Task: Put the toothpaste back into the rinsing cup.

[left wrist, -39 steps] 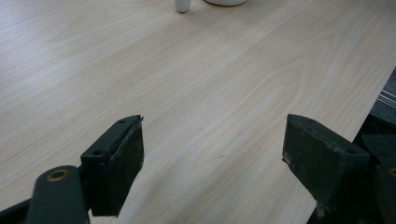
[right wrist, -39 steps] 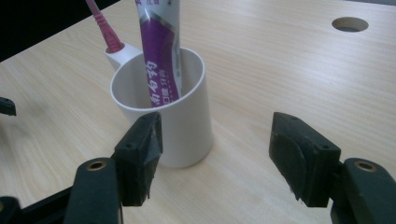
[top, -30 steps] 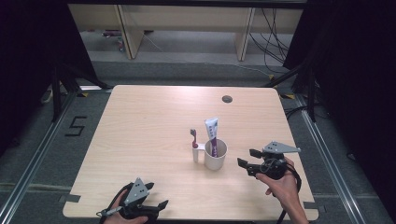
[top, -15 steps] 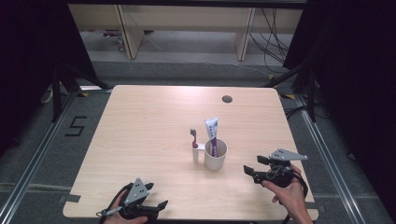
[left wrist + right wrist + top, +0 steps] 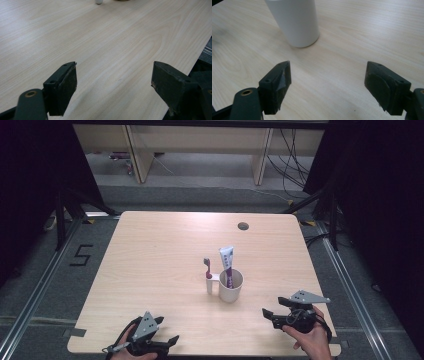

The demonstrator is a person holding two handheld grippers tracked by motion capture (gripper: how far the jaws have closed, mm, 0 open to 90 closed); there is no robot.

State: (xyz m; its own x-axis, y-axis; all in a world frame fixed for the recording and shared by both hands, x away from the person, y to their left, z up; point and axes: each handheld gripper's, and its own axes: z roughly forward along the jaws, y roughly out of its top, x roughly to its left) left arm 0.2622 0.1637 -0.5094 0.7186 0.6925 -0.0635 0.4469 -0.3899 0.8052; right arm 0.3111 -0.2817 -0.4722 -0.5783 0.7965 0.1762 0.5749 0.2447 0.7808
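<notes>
The white cup (image 5: 230,286) stands upright near the middle of the wooden table (image 5: 160,250), a little toward the person's side, with a toothpaste tube (image 5: 227,262) standing in it, its flat end up. Touching the cup's left side is a small white holder (image 5: 210,283), and a toothbrush (image 5: 207,267) with a pink handle stands upright in it. The right gripper (image 5: 268,315) is held low over the table to the right of the cup and nearer the person, pointing toward the cup but apart from it; its jaws have just been opening and now stand wide with nothing between them. In the right gripper view (image 5: 328,85) the cup (image 5: 295,21) rises just beyond the left jaw, bare wood lying between the two. The left gripper (image 5: 167,340) sits at the near left edge of the table, well apart from the cup, and in the left gripper view (image 5: 113,83) its jaws are spread wide over bare wood, holding nothing.
</notes>
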